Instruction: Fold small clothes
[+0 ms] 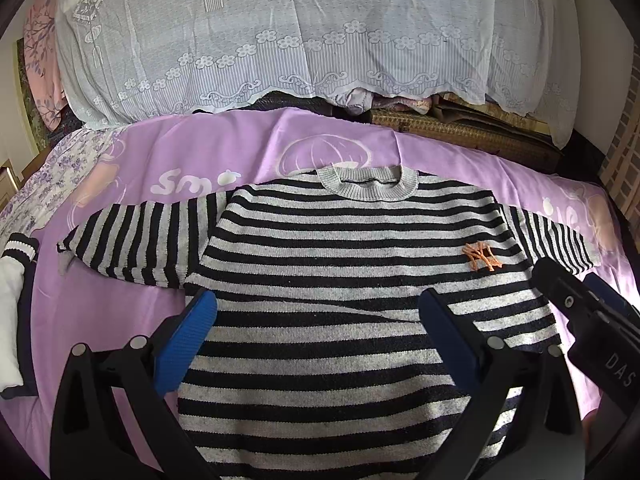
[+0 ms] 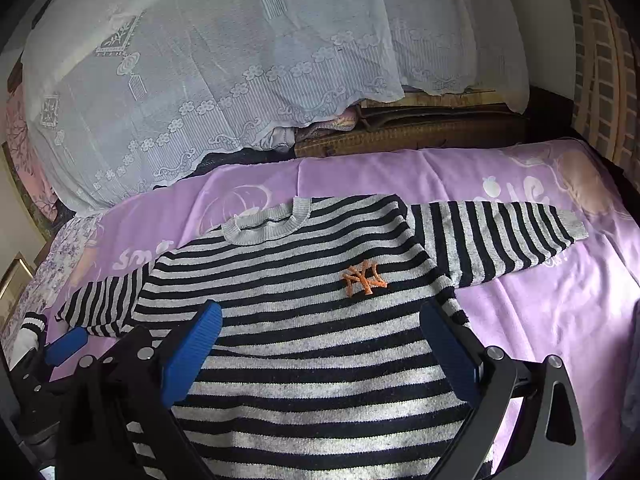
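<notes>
The striped sweater (image 1: 340, 280) lies flat on the purple blanket (image 1: 120, 320), neck pointing away, sleeves stretched sideways. Left gripper (image 1: 316, 336) and right gripper (image 2: 320, 352) hang above it, jaws wide apart, holding nothing.

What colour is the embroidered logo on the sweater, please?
Orange, clearest in the right wrist view: logo on the sweater.

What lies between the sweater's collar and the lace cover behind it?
Only bare purple blanket with a white cartoon print separates the collar from the lace cover; both wrist views show it.

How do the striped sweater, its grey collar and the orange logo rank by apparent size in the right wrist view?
1. Striped sweater, by far the largest.
2. Grey collar.
3. Orange logo, smallest.
</notes>
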`<state>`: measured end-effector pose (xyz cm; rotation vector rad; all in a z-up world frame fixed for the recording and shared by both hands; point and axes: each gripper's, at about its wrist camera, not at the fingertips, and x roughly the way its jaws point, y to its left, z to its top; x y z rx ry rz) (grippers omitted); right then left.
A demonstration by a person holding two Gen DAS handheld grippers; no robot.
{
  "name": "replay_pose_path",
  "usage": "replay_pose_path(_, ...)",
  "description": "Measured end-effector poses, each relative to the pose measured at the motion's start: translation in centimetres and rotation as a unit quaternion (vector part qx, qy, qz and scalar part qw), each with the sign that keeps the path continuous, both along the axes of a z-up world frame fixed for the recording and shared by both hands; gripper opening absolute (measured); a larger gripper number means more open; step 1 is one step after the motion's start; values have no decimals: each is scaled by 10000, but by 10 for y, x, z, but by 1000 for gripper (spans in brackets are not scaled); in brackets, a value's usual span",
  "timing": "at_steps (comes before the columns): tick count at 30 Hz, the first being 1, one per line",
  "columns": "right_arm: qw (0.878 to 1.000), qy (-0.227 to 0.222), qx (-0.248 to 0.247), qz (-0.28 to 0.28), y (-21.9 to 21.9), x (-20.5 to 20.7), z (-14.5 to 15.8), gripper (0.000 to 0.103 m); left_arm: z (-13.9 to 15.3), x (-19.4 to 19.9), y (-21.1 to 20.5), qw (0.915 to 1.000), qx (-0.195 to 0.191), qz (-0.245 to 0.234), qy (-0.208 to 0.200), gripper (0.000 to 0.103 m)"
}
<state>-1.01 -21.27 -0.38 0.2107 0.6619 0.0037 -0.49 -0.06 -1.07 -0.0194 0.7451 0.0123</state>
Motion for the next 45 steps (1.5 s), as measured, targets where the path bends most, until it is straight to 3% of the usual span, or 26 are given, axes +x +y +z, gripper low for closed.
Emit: replay_pose_path(45,10000,-18,33,-3,-1,0,-2,99,-6,-2,-3,10000,-16,-12,51,98)
